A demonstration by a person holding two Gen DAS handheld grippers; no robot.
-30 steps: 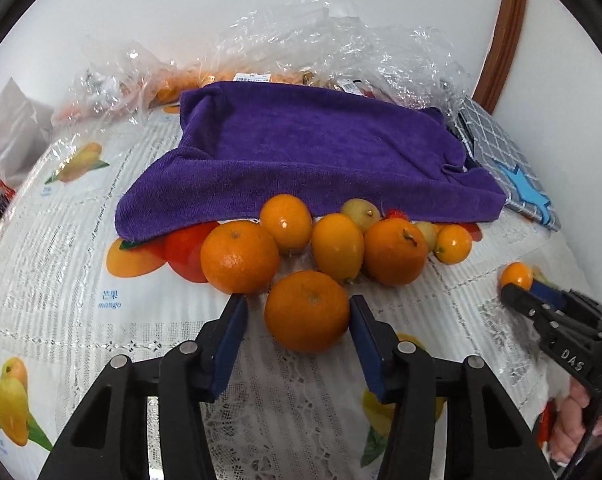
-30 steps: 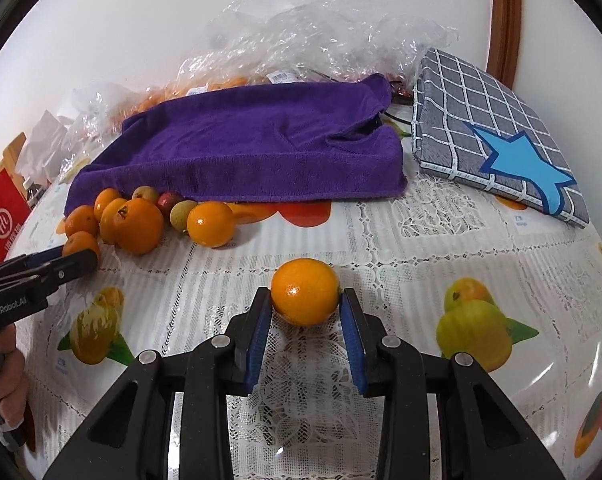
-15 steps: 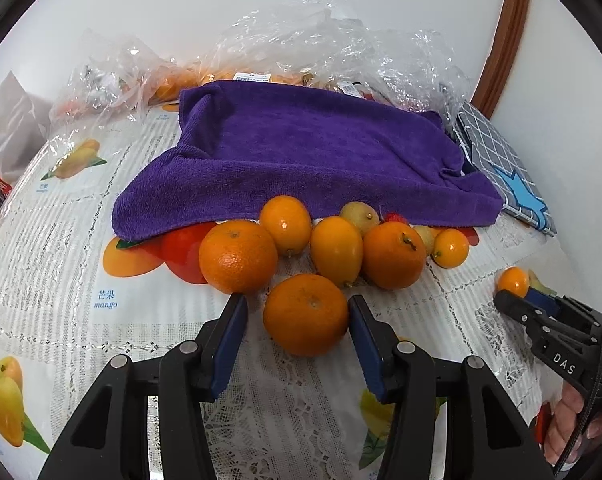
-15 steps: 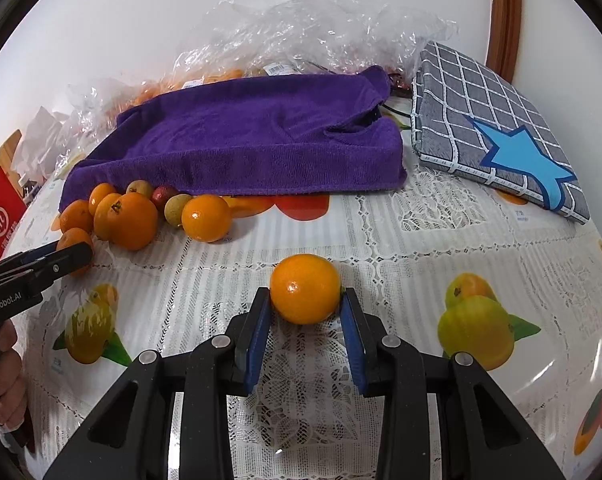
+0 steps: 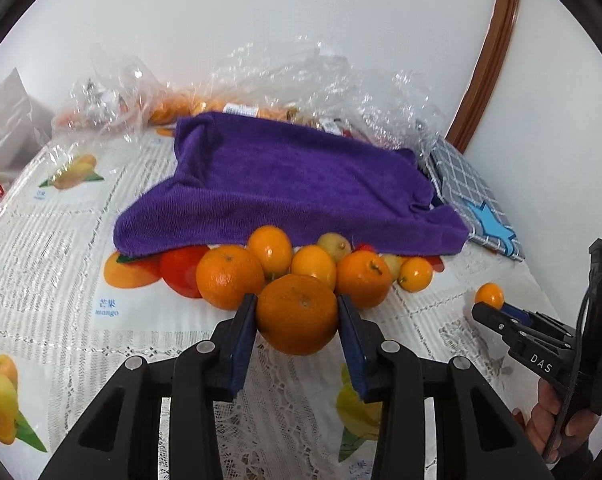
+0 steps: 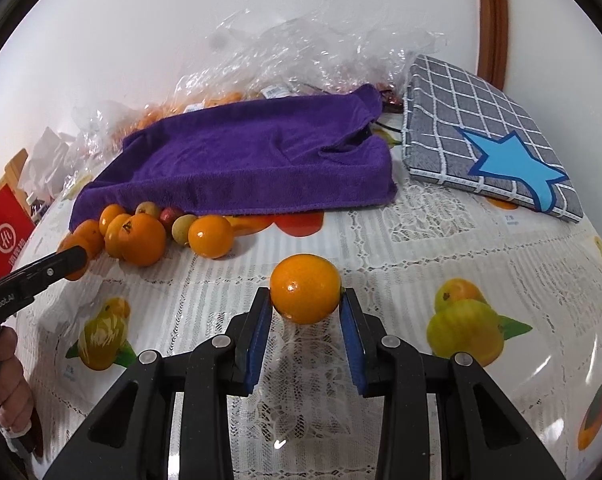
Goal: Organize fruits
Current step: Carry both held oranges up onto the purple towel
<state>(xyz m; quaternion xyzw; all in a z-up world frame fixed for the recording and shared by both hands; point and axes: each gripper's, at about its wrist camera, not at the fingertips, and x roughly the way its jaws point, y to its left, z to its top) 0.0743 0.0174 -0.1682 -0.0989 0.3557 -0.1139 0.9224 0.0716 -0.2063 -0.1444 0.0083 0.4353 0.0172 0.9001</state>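
The left gripper (image 5: pixel 297 312) clamps a large orange (image 5: pixel 298 314) just in front of the fruit cluster (image 5: pixel 321 264) by the purple towel (image 5: pixel 293 196). The right gripper (image 6: pixel 305 300) pinches a smaller orange (image 6: pixel 305 288) over the tablecloth (image 6: pixel 421 240), well right of that cluster.

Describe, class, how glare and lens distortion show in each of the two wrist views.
Left wrist view: the fisheye bows the wooden trim, and the plastic bags glint white. Right wrist view: glare streaks the glossy tablecloth at lower right, a highlight dots the small orange, and the table edge curves.
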